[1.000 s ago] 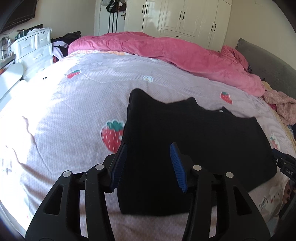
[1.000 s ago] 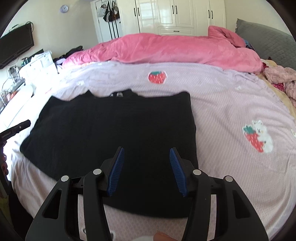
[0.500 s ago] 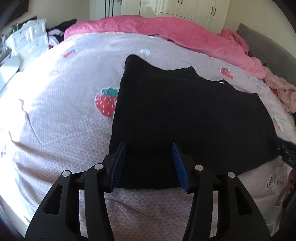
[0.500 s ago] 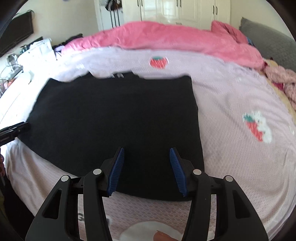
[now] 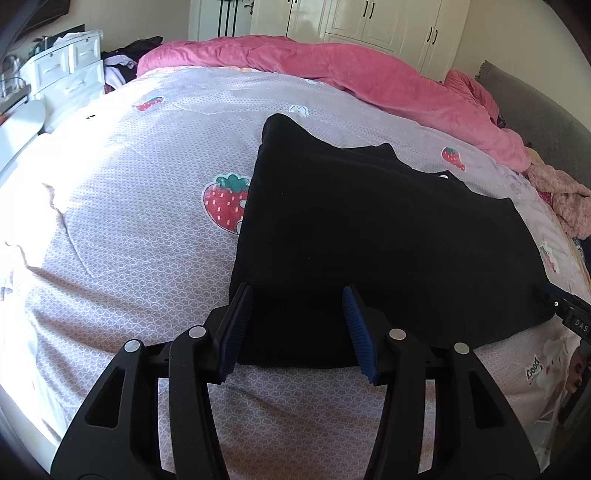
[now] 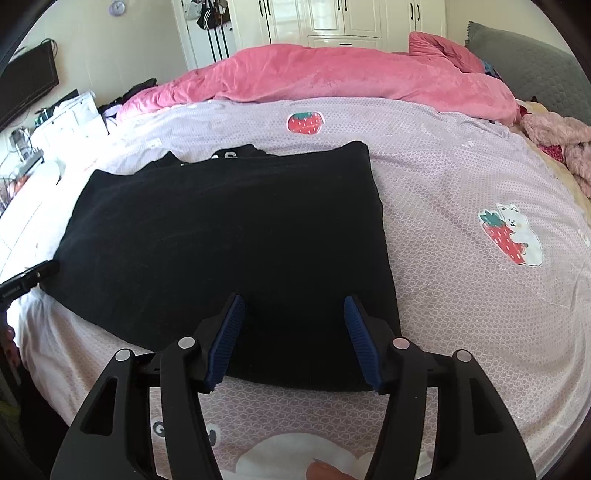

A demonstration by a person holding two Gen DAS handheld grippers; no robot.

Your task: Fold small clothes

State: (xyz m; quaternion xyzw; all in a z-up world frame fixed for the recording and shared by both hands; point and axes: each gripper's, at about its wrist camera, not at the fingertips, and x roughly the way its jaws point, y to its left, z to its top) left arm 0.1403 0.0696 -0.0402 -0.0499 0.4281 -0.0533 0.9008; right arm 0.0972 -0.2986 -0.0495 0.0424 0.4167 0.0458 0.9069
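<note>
In the left wrist view the left gripper [image 5: 295, 325] sits low in the centre of the frame, its blue-padded fingers [image 5: 236, 328] spread wide with nothing between them. They straddle the near hem of the black garment [image 5: 369, 236], close to its lower left corner; whether the pads touch the cloth cannot be told. The right gripper [image 6: 293, 334] looks much the same in the right wrist view: fingers [image 6: 360, 339] parted and empty, poised over the near hem towards the garment's [image 6: 229, 236] lower right corner.

Outward from the fingers, the garment fills the middle of both frames, lying flat on the lilac strawberry-print bedsheet [image 5: 122, 206]. Its sides run straight, which suggests they may already be turned in, though the dark fabric hides any layering. A neckline with a pale label shows at the far edge, towards the upper centre of the right view. Beyond it a pink duvet [image 6: 332, 77] is bunched across the top of the frame, with white wardrobes [image 5: 369, 22] behind.

The step in hand appears to be the approach to the bottom hem, one gripper near each corner. The next move probably calls for both to lower onto the hem, close on the top layers together, and lift evenly so the bottom edge can be carried up towards the neckline without the cloth skewing.
</note>
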